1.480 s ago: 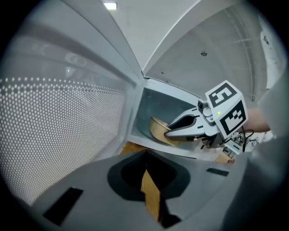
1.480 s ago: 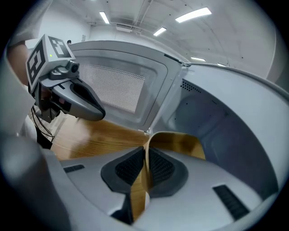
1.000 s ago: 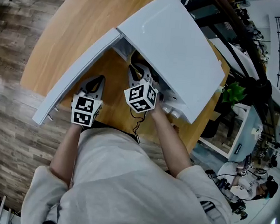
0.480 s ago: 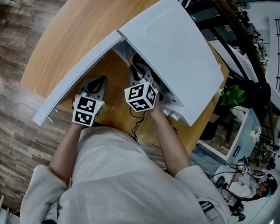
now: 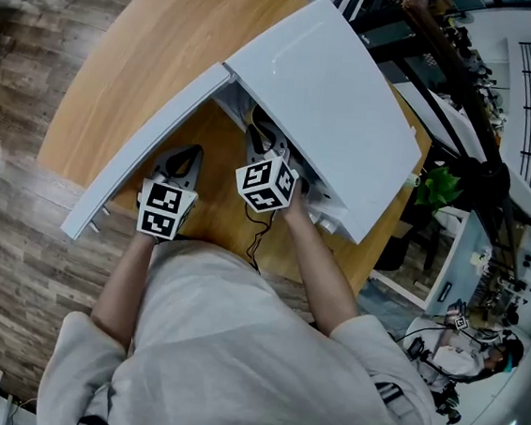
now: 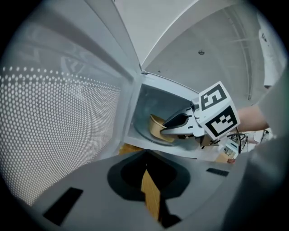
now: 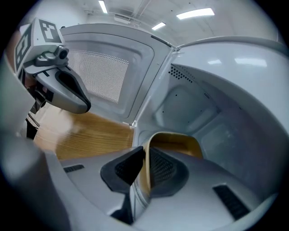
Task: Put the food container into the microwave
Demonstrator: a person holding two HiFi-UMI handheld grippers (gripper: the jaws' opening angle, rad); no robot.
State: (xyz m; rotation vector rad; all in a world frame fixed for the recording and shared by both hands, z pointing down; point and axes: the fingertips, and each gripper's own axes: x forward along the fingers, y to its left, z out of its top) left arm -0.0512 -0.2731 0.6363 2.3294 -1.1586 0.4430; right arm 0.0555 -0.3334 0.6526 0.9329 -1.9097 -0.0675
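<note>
The white microwave (image 5: 325, 91) stands on a round wooden table (image 5: 142, 43) with its door (image 5: 150, 148) swung open to the left. My right gripper (image 7: 145, 155) reaches into the cavity, shut on the rim of the tan food container (image 7: 176, 142). In the left gripper view the container (image 6: 157, 127) sits low over the glass turntable (image 6: 141, 131); whether it touches the plate is unclear. My left gripper (image 6: 146, 173) hovers just outside, between door and cavity, shut and holding nothing. The head view shows the left gripper (image 5: 178, 165) and the right gripper (image 5: 259, 135), whose tips go under the microwave's top.
The door's perforated window (image 7: 97, 74) stands close on the left of both grippers. The cavity walls (image 7: 212, 113) enclose the container at back and right. A cable (image 5: 255, 243) hangs at the table's near edge. Shelving and a green plant (image 5: 438, 183) lie beyond the table.
</note>
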